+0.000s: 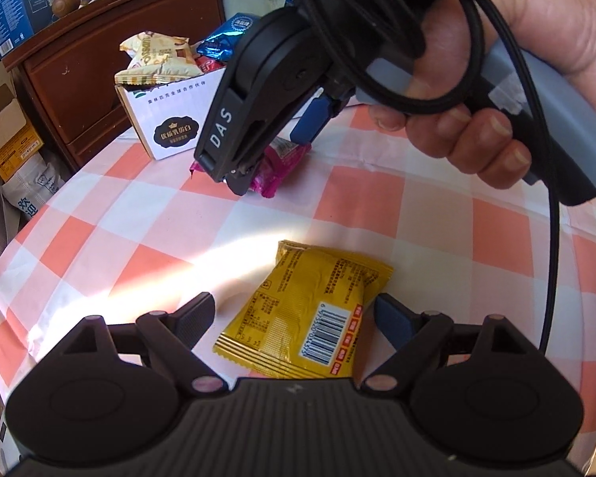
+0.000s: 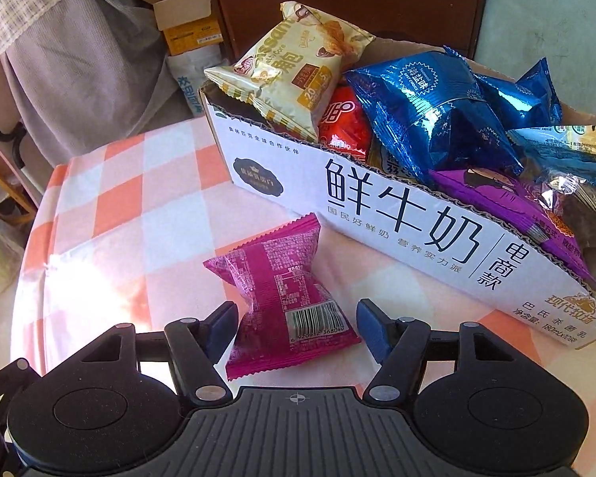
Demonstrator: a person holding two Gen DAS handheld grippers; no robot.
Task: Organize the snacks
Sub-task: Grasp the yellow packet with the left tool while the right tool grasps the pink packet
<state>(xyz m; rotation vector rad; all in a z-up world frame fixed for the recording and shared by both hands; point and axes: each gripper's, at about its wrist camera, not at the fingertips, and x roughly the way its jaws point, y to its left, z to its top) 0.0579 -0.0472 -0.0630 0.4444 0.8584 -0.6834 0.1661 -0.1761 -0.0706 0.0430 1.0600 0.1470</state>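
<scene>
A magenta snack packet (image 2: 286, 298), crimped at both ends and pinched in at the waist, lies barcode-side up on the pink-and-white checked tablecloth (image 2: 111, 206), just in front of the white milk carton box (image 2: 377, 214). The right gripper (image 2: 296, 328) straddles its lower half; the left pad looks to touch the wrapper while the right one stands clear, so the jaws are not yet clamped, though the near edge is hard to judge. A yellow snack packet (image 1: 310, 310), back side up with a barcode, lies between the widely spread fingers of the left gripper (image 1: 294, 314), neither pad touching it. In the left wrist view the right gripper, marked "DAS", hides most of the magenta packet. The box reads "鲜牛奶" and "电商款"; it holds a cream croissant packet (image 2: 290, 75), a blue foil packet (image 2: 429, 107), and red and purple ones partly buried.
</scene>
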